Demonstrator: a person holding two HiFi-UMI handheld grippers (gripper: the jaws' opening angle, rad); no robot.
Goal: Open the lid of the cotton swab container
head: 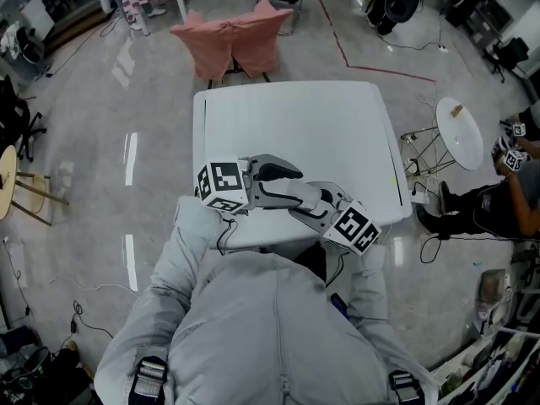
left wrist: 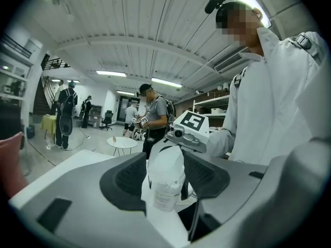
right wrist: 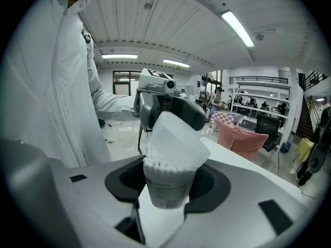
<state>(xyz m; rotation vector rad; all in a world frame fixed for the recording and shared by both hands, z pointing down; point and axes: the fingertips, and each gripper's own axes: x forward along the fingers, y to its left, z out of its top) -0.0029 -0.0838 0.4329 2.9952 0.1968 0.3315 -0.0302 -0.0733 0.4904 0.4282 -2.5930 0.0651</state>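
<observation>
Already the lid (right wrist: pixel 178 138) is tipped up off the cotton swab container (right wrist: pixel 166 190), which is clamped in the right tongs (right wrist: pixel 168 182) at 6 o'clock on the worktop (head: pixel 295 125). The left tongs (left wrist: pixel 165 177) are spread wide around the lid. Swabs (right wrist: pixel 158 164) are packed inside. Opening is judged nearly done; the lid needs swinging fully back.

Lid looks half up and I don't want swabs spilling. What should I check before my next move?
1. Right gripper jaws clamped on the container: ok.
2. Lid raised: ok, it is tilted up and the swabs show.
3. Lid clear of the container: not ok, its low edge sits at the rim.
4. Left gripper jaws either side of the lid: ok.
5. Left jaws pressing the lid: cannot tell.
6. Work held over the table: ok.
</observation>
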